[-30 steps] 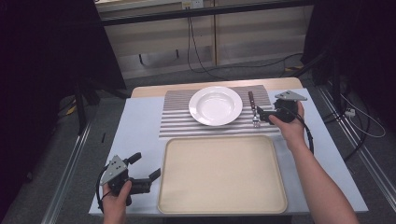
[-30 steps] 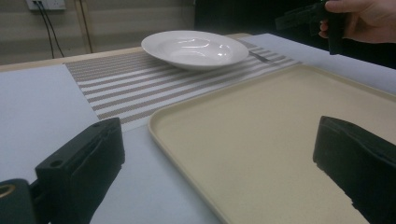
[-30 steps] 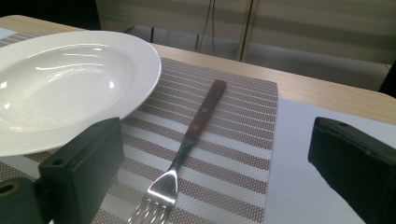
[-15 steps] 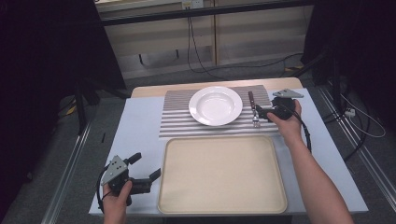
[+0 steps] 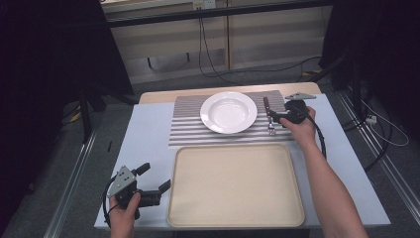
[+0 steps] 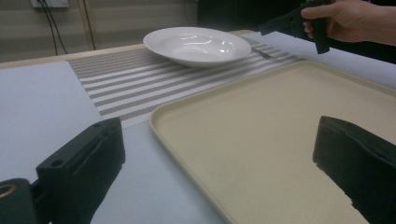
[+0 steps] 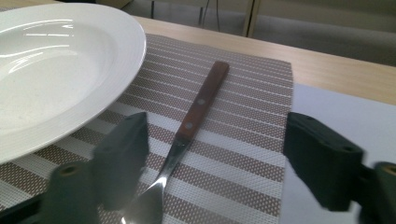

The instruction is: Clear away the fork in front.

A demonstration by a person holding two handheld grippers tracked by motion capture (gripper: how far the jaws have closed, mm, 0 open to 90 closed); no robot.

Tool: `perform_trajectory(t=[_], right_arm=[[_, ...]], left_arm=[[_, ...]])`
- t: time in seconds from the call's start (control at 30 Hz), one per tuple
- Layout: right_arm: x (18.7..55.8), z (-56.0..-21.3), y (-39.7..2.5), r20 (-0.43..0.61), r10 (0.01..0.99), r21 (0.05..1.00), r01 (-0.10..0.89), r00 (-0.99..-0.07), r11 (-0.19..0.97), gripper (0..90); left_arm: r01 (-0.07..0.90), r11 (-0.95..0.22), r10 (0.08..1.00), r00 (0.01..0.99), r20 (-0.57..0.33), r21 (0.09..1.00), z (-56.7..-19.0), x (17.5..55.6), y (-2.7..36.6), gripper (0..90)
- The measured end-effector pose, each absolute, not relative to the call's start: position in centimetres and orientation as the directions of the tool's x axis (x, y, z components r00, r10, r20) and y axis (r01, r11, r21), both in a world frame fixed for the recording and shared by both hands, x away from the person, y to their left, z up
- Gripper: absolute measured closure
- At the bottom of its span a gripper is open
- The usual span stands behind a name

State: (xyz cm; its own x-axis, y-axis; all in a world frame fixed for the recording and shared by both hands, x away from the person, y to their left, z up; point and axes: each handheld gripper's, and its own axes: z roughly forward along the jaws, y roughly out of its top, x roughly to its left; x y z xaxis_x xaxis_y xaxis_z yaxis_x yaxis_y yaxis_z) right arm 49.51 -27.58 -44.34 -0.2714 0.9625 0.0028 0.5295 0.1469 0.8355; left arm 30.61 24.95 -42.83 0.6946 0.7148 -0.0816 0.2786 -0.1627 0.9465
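Note:
A fork with a brown wooden handle (image 5: 266,104) lies on a striped placemat (image 5: 188,130), just right of a white deep plate (image 5: 228,112). My right gripper (image 5: 274,118) hovers low over the fork, open. In the right gripper view (image 7: 217,128) its jaws stand either side of the fork (image 7: 198,102) near the metal neck, with the plate (image 7: 51,70) at the left. My left gripper (image 5: 156,176) rests open at the table's front left, beside a beige tray (image 5: 235,186). Nothing is between its jaws in the left gripper view (image 6: 222,135), one jaw over the tray (image 6: 261,135).
The tray fills the front middle of the pale blue table cover (image 5: 146,134). Behind the placemat runs a strip of bare wooden tabletop (image 5: 158,96). Cables cross the floor beyond the table. In the left gripper view, the far hand holds the right gripper (image 6: 303,18) past the plate (image 6: 196,44).
My right gripper has edged left toward the fork, staying open. The left gripper, plate and tray have not moved.

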Motion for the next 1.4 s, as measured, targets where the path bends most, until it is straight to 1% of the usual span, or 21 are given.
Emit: perform_trajectory(t=[0.03, 0.07, 0.1, 0.17, 0.2, 0.23, 0.27, 0.33, 0.4, 0.43, 0.57, 0.6, 0.73, 0.8, 0.9, 0.93, 0.97, 1.0, 1.07, 1.27, 1.4], right_arm=[[49.7, -44.4, -27.5, -0.016, 0.962, 0.827, 0.538, -0.273, 0.166, 31.8], [49.9, -44.6, -27.4, -0.023, 0.963, 0.820, 0.545, -0.270, 0.173, 36.7], [50.2, -44.9, -27.3, 0.003, 0.957, 0.814, 0.556, -0.291, 0.167, 41.5], [50.3, -45.1, -27.2, -0.010, 0.958, 0.807, 0.563, -0.286, 0.176, 42.5], [50.7, -45.5, -26.9, -0.014, 0.956, 0.792, 0.580, -0.295, 0.191, 46.1], [50.7, -45.5, -26.9, -0.014, 0.956, 0.792, 0.580, -0.295, 0.191, 46.1], [51.1, -45.6, -26.8, -0.028, 0.957, 0.786, 0.585, -0.289, 0.200, 50.8], [51.2, -45.7, -26.8, -0.016, 0.956, 0.788, 0.585, -0.292, 0.192, 51.8], [51.8, -45.8, -26.8, -0.008, 0.962, 0.791, 0.587, -0.275, 0.175, 54.8], [52.0, -45.8, -26.9, 0.007, 0.960, 0.789, 0.592, -0.278, 0.166, 54.9], [52.6, -45.8, -26.7, -0.003, 0.961, 0.781, 0.600, -0.275, 0.174, 54.7], [52.8, -45.8, -26.7, 0.017, 0.961, 0.782, 0.603, -0.274, 0.158, 54.8], [53.7, -46.2, -25.8, 0.007, 0.956, 0.759, 0.624, -0.293, 0.185, 58.4], [53.8, -46.3, -25.7, 0.002, 0.958, 0.753, 0.631, -0.287, 0.188, 58.8], [54.1, -46.7, -25.4, 0.027, 0.961, 0.743, 0.648, -0.277, 0.166, 65.0], [54.2, -46.6, -25.4, 0.035, 0.963, 0.739, 0.656, -0.267, 0.155, 70.9], [54.2, -46.5, -25.5, 0.047, 0.964, 0.735, 0.663, -0.262, 0.144, 72.9], [54.2, -46.5, -25.5, 0.047, 0.964, 0.735, 0.663, -0.262, 0.144, 72.9], [54.0, -46.4, -25.8, 0.057, 0.960, 0.722, 0.676, -0.272, 0.149, 77.7], [53.3, -45.9, -26.4, 0.041, 0.954, 0.690, 0.699, -0.297, 0.188, 78.1], [51.6, -45.8, -27.5, 0.055, 0.952, 0.683, 0.707, -0.300, 0.183, 78.1]], left_arm=[[0.280, -0.163, 0.716, 0.694, -0.082, 0.946, -42.8, 30.6, 25.0, 2.5], [0.280, -0.163, 0.716, 0.694, -0.082, 0.946, -42.8, 30.6, 24.9, 2.5], [0.278, -0.165, 0.715, 0.695, -0.079, 0.946, -42.8, 30.6, 24.9, 2.5], [0.279, -0.166, 0.714, 0.695, -0.080, 0.946, -42.8, 30.6, 24.9, 2.5], [0.281, -0.168, 0.713, 0.696, -0.080, 0.945, -42.8, 30.6, 24.8, 2.5], [0.279, -0.170, 0.712, 0.698, -0.079, 0.945, -42.8, 30.6, 24.8, 2.5], [0.279, -0.173, 0.710, 0.700, -0.077, 0.945, -42.8, 30.5, 24.7, 2.5], [0.281, -0.172, 0.706, 0.704, -0.080, 0.944, -42.8, 30.4, 24.6, 2.5], [0.278, -0.174, 0.705, 0.705, -0.078, 0.945, -42.8, 30.4, 24.5, 2.5], [0.279, -0.170, 0.706, 0.703, -0.081, 0.945, -42.8, 30.4, 24.5, 2.5], [0.279, -0.171, 0.707, 0.703, -0.080, 0.945, -42.8, 30.4, 24.5, 2.5], [0.279, -0.169, 0.707, 0.703, -0.081, 0.945, -42.8, 30.4, 24.5, 2.5], [0.282, -0.164, 0.710, 0.699, -0.085, 0.945, -42.8, 30.4, 24.4, 2.5], [0.282, -0.169, 0.705, 0.704, -0.084, 0.944, -42.9, 30.4, 24.4, 2.5], [0.283, -0.172, 0.704, 0.705, -0.083, 0.944, -42.9, 30.5, 24.4, 2.5], [0.284, -0.173, 0.706, 0.704, -0.082, 0.943, -42.9, 30.5, 24.4, 2.5], [0.283, -0.173, 0.705, 0.705, -0.083, 0.943, -42.9, 30.5, 24.4, 2.5], [0.284, -0.172, 0.704, 0.705, -0.083, 0.943, -42.9, 30.5, 24.4, 2.5], [0.287, -0.167, 0.707, 0.702, -0.088, 0.943, -42.9, 30.5, 24.5, 2.5], [0.286, -0.164, 0.706, 0.702, -0.090, 0.944, -42.9, 30.5, 24.5, 2.5], [0.283, -0.168, 0.703, 0.706, -0.086, 0.944, -42.8, 30.5, 24.5, 2.5]])
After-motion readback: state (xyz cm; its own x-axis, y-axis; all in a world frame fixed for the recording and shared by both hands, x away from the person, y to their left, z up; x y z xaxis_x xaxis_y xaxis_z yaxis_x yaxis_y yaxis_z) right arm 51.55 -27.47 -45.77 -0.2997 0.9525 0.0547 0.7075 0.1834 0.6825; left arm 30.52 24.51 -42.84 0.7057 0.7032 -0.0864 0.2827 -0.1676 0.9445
